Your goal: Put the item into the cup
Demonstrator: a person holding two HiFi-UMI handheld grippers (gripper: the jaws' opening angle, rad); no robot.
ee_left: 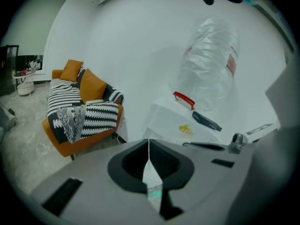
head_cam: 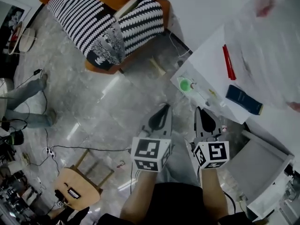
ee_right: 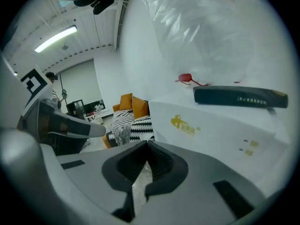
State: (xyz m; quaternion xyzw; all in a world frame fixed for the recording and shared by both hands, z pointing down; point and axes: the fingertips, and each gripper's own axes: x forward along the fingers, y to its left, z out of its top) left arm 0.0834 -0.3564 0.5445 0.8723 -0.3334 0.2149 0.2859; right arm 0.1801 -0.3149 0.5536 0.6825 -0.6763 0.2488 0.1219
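- The left gripper (ee_left: 148,148) is shut tight, with nothing between its jaws.
- The right gripper (ee_right: 147,150) is shut tight too, and holds nothing.
- Both hang low over the floor, side by side. The white table (head_cam: 211,55) lies ahead and to the right, so the right gripper is nearer.
- At the table's near corner sits a round clear thing with a green spot (head_cam: 185,85). This may be the cup, but the view is too small to be sure.
- A dark box (head_cam: 243,100) lies just right of it, near the edge, with its long side slanting along that edge.
- A red stick (head_cam: 228,62) lies farther in, pointing away from the person.
- Either one could be the item, and both are apart from the green-spotted thing.
- A big plastic bag (head_cam: 269,36) sits behind them, not in the way.
- The striped sofa (head_cam: 110,22) and the small wooden stool (head_cam: 79,184) are well off to the left.
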